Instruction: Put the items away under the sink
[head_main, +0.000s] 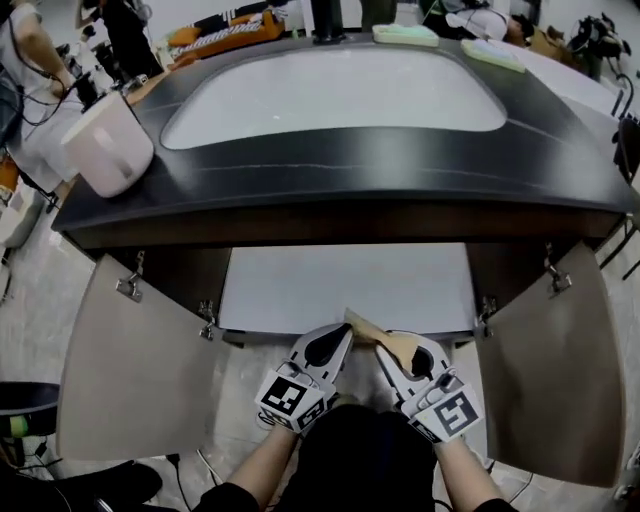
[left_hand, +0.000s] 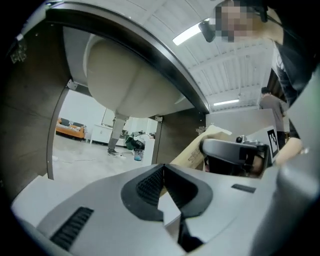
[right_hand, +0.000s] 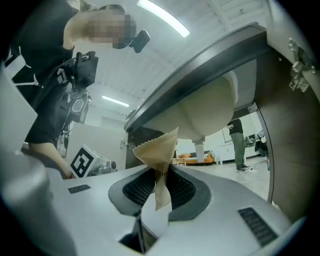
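Right gripper (right_hand: 159, 186) pinches the tan paper packet (right_hand: 156, 149) between its jaws.

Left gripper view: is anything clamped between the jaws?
No, the left gripper's jaws meet with nothing between them; the tan paper packet is clamped in the right gripper.

The pale grey left cabinet door (head_main: 135, 370) and its right twin (head_main: 550, 375) stand swung wide, so I have a broad mouth between them onto the flat white cabinet floor (head_main: 345, 285). Overhead, the dark glossy countertop edge (head_main: 340, 205) caps the opening. The rounded white underside of the sink basin (right_hand: 210, 107) and its short white drain stub (right_hand: 200, 148) crowd the upper room.
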